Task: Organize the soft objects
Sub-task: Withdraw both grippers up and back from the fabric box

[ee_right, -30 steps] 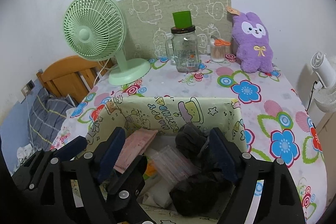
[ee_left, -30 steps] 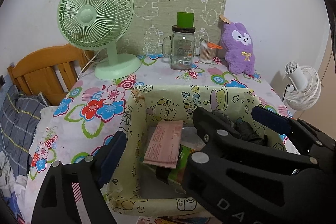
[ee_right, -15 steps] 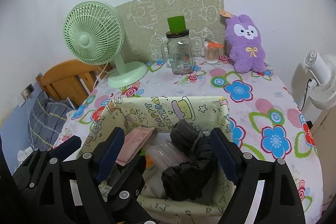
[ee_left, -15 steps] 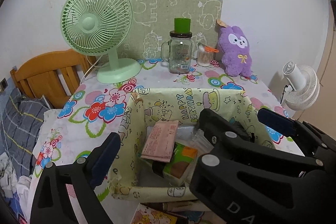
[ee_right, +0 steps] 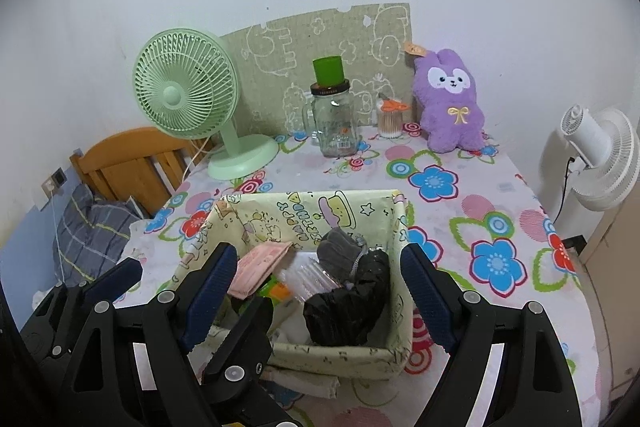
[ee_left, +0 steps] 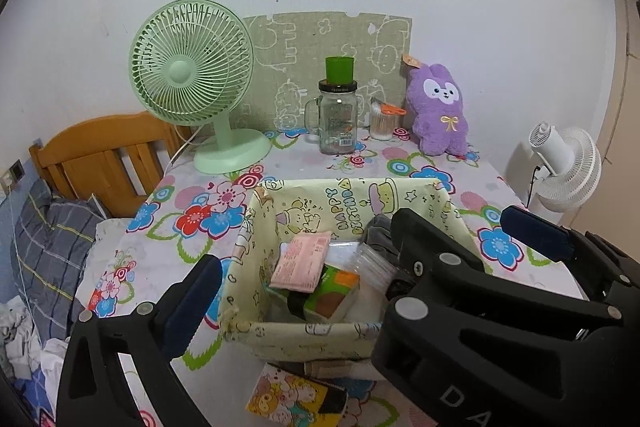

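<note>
A yellow-green fabric basket (ee_left: pixel 348 197) (ee_right: pixel 296 211) with cartoon print stands on the flowered tablecloth. Inside it lie a pink packet (ee_left: pixel 302 259), a green-and-orange pack (ee_left: pixel 332 297), a clear plastic bag (ee_right: pixel 306 277), a grey glove (ee_right: pixel 338 253) and a black cloth bundle (ee_right: pixel 348 311). A purple plush rabbit (ee_left: pixel 438 111) (ee_right: pixel 450 105) sits at the back right. My left gripper (ee_left: pixel 364 265) hovers over the basket's near side, its jaws opening with nothing pressed between the pads. My right gripper (ee_right: pixel 320 287) stands open above the basket, holding nothing. One of the right gripper's fingers (ee_left: pixel 440 267) crosses the left wrist view.
At the back stand a green desk fan (ee_left: pixel 192 79), a glass jar mug (ee_left: pixel 338 123) with a green cup on top, and a cotton swab jar (ee_left: pixel 382 121). A picture booklet (ee_left: pixel 296 401) lies before the basket. Wooden headboard (ee_left: pixel 100 151) left, white fan (ee_right: pixel 600 159) right.
Both grippers drew back and up from the basket, which now looks smaller and farther. The left jaws spread wider. The basket's contents did not move.
</note>
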